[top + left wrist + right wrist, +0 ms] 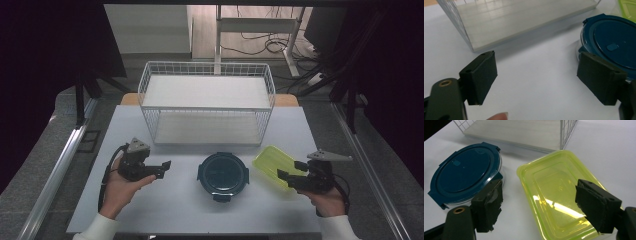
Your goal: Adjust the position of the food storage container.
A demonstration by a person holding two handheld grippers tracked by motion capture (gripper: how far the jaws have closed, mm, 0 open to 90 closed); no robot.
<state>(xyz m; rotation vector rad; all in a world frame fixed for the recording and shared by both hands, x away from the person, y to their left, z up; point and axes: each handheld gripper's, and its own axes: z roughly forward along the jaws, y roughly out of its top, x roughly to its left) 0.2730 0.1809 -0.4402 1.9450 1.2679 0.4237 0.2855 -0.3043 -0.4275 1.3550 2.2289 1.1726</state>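
Both of my grippers stood released: left gripper (164, 166) beside the blue round container (223, 174) on the tabletop (165, 205), right gripper (288, 174) over the yellow-green container (270, 162).

Grey floor (45, 150) around a white table (150, 210), metal desk frame (260, 30) and tangled cables (260, 45) beyond.

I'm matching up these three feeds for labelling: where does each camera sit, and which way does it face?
High view: above the person's side, facing forward and down on the table; both hands and grippers show.
Left gripper view: rides the left gripper, facing the round blue container.
Right gripper view: rides the right gripper, over the yellow-green lid.
Shared: blue container, wire rack.
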